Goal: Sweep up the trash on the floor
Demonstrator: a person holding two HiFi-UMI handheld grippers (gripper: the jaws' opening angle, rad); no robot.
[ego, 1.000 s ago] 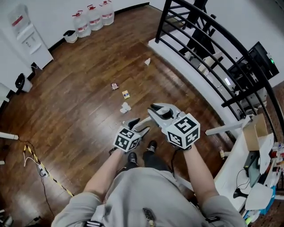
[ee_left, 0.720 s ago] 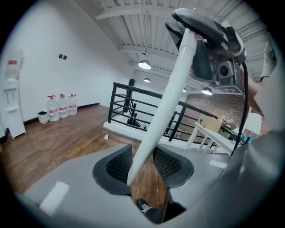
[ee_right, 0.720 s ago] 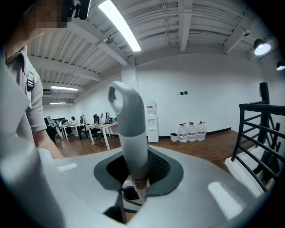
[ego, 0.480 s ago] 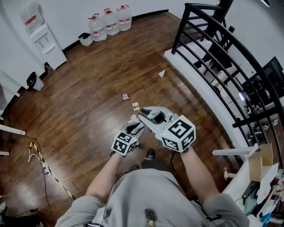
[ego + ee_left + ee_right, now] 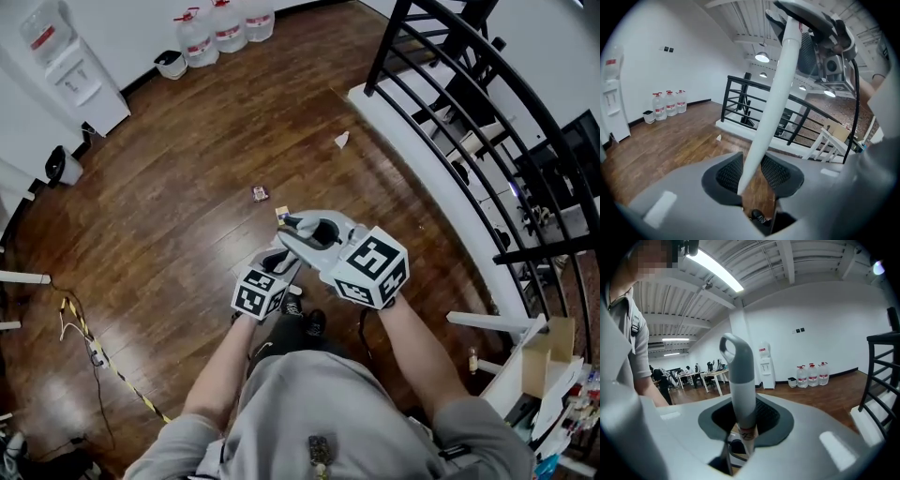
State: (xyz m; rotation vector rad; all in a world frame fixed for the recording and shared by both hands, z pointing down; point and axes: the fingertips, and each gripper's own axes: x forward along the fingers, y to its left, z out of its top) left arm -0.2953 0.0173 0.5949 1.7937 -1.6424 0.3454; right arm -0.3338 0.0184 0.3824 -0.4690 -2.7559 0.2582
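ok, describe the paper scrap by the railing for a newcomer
Find the black railing on its white ledge. On the wood floor beside that ledge lies a paper scrap. It is plain white and crumpled; the two packets farther out are coloured.

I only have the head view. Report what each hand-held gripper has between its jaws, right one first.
Observer: The right hand-held gripper is shut on the grey top end of a handle, and the handle's hanging loop points up.
Operator: Now the left one.
Observer: The left hand-held gripper has just been closing. Its pads press on a white pole that stands between them.
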